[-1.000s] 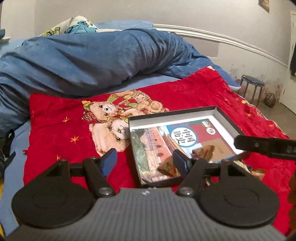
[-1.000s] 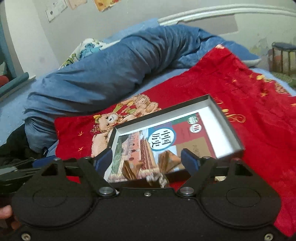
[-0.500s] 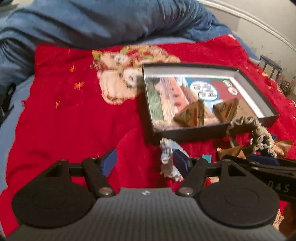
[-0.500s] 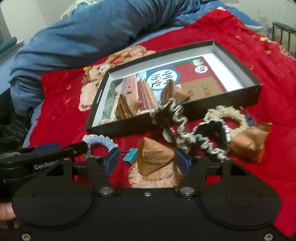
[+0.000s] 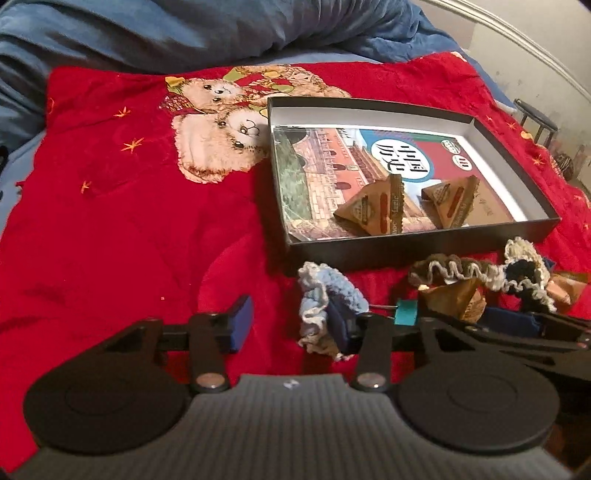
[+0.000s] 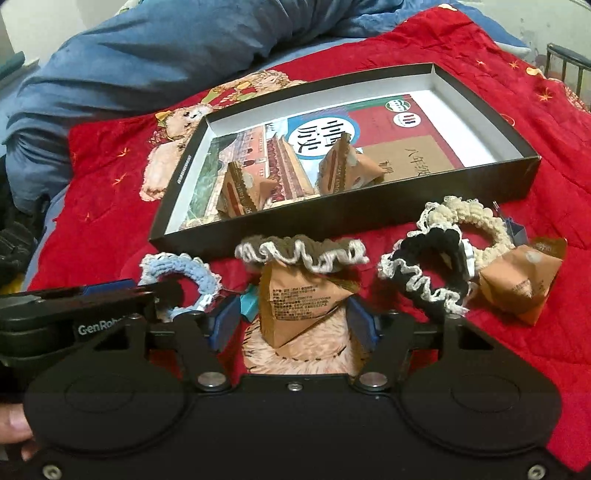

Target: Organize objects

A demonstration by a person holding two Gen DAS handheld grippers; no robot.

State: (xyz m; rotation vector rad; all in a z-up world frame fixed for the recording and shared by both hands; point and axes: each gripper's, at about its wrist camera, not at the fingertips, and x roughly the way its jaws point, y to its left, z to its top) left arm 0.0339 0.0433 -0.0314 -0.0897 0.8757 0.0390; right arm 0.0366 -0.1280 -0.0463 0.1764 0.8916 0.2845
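A black box lies on the red blanket and holds a book and two brown pyramid packets. In front of it lie a light blue scrunchie, a brown scrunchie, a black-and-white scrunchie, a cream scrunchie and more packets. My left gripper is open, its right finger against the blue scrunchie. My right gripper is open, its jaws on either side of a brown packet, apart from it.
A teal binder clip lies beside the packet. Another packet lies at the right. A blue duvet is bunched behind the red blanket. A metal stool stands off the bed at the far right.
Both grippers have tilted down and come closer to the items in front of the box. The right jaws now flank the packet; the left finger has reached the blue scrunchie.
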